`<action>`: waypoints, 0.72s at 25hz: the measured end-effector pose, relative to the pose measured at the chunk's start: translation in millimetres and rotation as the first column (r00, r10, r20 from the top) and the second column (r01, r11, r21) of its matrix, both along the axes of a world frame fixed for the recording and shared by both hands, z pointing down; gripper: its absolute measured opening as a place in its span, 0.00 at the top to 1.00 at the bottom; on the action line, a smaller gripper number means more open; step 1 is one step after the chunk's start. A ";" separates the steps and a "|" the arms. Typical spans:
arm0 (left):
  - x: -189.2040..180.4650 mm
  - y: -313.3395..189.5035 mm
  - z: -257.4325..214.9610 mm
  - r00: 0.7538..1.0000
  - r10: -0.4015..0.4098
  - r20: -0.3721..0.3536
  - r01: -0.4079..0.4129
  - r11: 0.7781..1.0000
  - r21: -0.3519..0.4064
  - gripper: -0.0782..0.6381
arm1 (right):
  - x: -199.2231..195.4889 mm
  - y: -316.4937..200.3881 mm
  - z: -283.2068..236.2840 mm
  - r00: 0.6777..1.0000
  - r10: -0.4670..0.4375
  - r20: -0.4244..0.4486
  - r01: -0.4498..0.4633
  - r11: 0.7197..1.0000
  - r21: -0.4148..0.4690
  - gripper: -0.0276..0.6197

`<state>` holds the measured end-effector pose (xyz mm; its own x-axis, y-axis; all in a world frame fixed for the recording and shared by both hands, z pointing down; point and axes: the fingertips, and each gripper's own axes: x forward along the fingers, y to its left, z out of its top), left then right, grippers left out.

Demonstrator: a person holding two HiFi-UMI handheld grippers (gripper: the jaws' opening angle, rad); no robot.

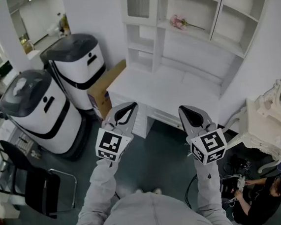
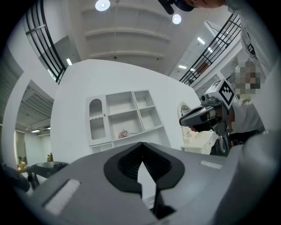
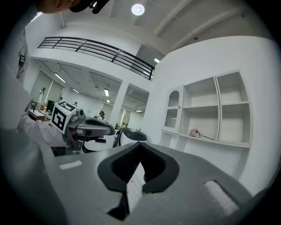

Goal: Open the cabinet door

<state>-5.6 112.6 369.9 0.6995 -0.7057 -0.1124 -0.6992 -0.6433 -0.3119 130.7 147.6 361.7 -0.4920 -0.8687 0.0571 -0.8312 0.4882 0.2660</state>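
The left gripper [image 1: 129, 106] and the right gripper [image 1: 185, 109] are being held level, jaws together on nothing, well apart from the white shelf unit [image 1: 206, 26]. The cabinet door [image 1: 139, 5] is being shown closed at its upper left.

white cabinet door [image 1: 139, 5] with arched ribbed panel, shut, upright, upper left of white shelf unit [image 1: 199, 32]

Cardboard box [image 1: 103, 87] beside white machine [image 1: 79, 68]
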 end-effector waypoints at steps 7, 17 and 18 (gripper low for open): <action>7.8 -6.6 1.5 1.000 0.002 -0.001 -0.002 1.000 -0.012 0.87 | 5.3 -4.5 -4.9 0.998 -0.041 0.037 0.041 0.999 0.003 0.95; 40.6 -15.3 -0.3 1.000 -0.018 0.004 0.018 1.000 -0.015 0.87 | 34.4 -12.2 -21.8 0.983 -0.121 0.142 0.117 0.992 0.037 0.95; 45.2 -15.6 -0.2 1.000 -0.021 0.006 0.022 1.000 -0.015 0.87 | 38.7 -14.3 -19.5 0.984 -0.122 0.132 0.119 0.993 0.028 0.95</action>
